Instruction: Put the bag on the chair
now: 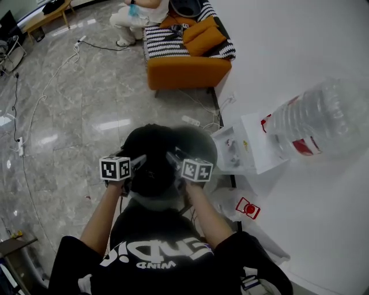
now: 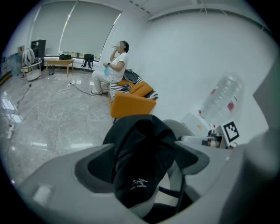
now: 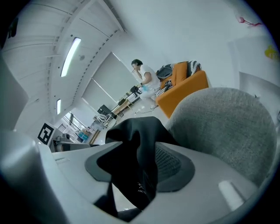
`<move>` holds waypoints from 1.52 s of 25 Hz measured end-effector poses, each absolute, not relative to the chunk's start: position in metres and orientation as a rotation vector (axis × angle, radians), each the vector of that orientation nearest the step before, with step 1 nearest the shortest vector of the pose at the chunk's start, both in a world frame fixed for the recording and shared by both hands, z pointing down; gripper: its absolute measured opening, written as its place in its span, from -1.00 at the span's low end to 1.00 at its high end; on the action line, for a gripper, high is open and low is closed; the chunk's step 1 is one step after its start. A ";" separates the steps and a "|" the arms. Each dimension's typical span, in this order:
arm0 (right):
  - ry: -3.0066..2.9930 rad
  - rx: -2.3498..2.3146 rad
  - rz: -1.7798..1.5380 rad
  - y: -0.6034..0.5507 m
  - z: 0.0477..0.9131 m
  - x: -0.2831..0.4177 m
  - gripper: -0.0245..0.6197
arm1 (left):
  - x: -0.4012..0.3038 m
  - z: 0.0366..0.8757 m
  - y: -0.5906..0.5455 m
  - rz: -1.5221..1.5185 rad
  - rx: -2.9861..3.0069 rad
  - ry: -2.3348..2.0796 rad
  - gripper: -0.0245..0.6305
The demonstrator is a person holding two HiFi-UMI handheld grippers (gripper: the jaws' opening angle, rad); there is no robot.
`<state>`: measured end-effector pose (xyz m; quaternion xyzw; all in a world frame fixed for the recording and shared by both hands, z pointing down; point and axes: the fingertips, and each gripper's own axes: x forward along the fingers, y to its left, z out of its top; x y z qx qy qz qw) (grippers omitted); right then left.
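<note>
The bag (image 1: 153, 161), black and soft, sits slumped on the round grey chair (image 1: 199, 138) directly in front of the person holding the tools, at their twelve o'clock and close in. The chair's grey fabric back curves up behind the bag on the far side.

The left gripper (image 1: 138, 166) comes at the bag from about nine o'clock and the right gripper (image 1: 174, 158) from about three. Both stand wide. In each gripper view a fold of black cloth rises in the gap between the jaws, but the pads sit clear of it on either side and nothing is pinched. The bag looks to be carried by the seat alone.

To my eye this is the letting-go step, and the task is all but done: the bag is on the chair and both tools have given it up.

The next move calls for drawing both grippers back toward six o'clock, or lifting them straight off, with the jaws kept spread so that no fold or strap catches on a pad and drags the bag along. The bag is limp and heaped rather than flat, so it may sag or slide toward the seat's edge. It is worth watching as the tools clear.

Further off, an orange sofa (image 1: 187, 69) with a seated person (image 1: 135, 14) stands at twelve o'clock. A water jug (image 1: 323, 118) on its white dispenser (image 1: 253, 144) stands by the wall at about two.
</note>
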<state>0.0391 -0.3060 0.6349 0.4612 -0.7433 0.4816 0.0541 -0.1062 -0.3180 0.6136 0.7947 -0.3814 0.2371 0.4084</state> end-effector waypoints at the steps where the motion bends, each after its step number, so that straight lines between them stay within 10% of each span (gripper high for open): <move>1: -2.273 1.399 1.448 -0.305 0.629 0.040 -0.27 | -0.104 0.606 -0.317 0.586 2.020 -0.964 0.38; 19: -2.568 1.225 1.192 -0.238 0.502 0.016 -0.38 | -0.071 0.479 -0.237 0.409 2.299 -0.865 0.30; 29: -2.732 1.259 0.973 -0.196 0.463 0.024 -0.64 | -0.085 0.440 -0.204 0.221 2.497 -0.905 -0.90; 38: -2.780 1.489 0.791 -0.185 0.448 0.055 -0.92 | -0.102 0.434 -0.198 0.134 2.548 -1.070 -0.92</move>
